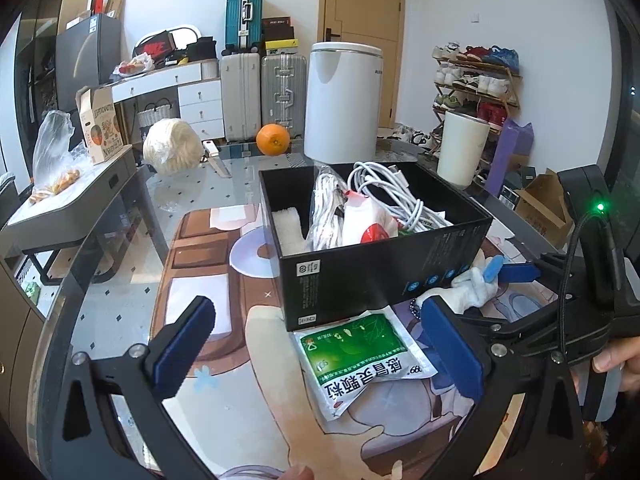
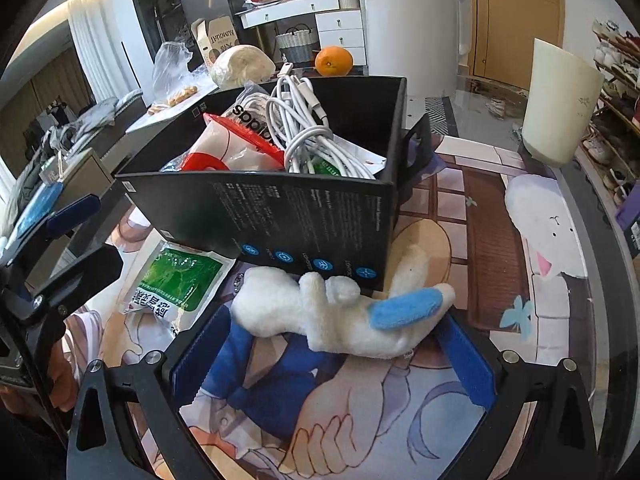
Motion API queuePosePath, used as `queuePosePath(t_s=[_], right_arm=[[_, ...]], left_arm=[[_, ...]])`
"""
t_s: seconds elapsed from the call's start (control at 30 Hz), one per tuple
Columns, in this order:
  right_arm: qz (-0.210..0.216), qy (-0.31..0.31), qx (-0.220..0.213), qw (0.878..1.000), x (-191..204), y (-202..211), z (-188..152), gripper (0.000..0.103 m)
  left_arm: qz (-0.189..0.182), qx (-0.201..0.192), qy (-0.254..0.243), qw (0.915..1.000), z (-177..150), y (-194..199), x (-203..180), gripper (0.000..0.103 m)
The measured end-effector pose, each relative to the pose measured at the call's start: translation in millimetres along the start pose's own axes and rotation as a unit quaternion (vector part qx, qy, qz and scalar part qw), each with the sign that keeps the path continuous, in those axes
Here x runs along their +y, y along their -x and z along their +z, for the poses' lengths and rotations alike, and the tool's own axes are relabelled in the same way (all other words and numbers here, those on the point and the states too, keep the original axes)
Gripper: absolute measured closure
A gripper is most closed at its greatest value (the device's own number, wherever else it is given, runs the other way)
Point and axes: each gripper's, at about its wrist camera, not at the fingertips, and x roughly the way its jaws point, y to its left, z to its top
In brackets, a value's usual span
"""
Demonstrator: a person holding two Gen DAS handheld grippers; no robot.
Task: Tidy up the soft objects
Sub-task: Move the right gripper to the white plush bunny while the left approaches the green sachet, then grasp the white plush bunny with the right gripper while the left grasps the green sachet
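Note:
A black box [image 1: 384, 268] [image 2: 280, 216] holds white cables [image 1: 384, 188] [image 2: 304, 128], a red-and-white pouch [image 1: 360, 224] [image 2: 224, 148] and white packing. A green medicine sachet [image 1: 360, 356] [image 2: 176, 284] lies flat on the mat before the box. My left gripper [image 1: 320, 352] is open, its pads either side of the sachet. A white plush toy with a blue ear [image 2: 344, 316] [image 1: 480, 284] lies beside the box. My right gripper [image 2: 332, 352] is open around the toy; it also shows in the left wrist view [image 1: 516, 272].
A white kettle [image 1: 344, 100] [image 2: 412, 28], an orange [image 1: 273, 140] [image 2: 334, 61], a cream tumbler [image 1: 462, 148] [image 2: 560, 108] and a ball of twine [image 1: 172, 146] stand behind the box. A printed mat [image 1: 240, 400] covers the glass table. A side cart [image 1: 80, 200] stands left.

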Motion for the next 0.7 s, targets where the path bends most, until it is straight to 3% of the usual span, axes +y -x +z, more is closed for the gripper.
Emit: queuePosePath(t_s=[0.23,0.5,0.7], right_arm=[[-0.016,0.012,0.007,1.000,7.6,-5.1,3.6,0.001],[-0.041,0.034,0.019,0.998,17.9,-12.4,7.3,0.001],[-0.034,0.035,0.016,0.999,18.6,-11.7,7.7,0.001]], left_arm=[[-0.001,0.002,0.020,0.9998,-1.1,-0.8,6.3,0.000],[0.003,0.006,-0.038,0.9993,-1.4,-1.7,-15.8,0.000],[-0.011,0.015,-0.045,0.9988,-0.6,-3.2,-15.6,0.000]])
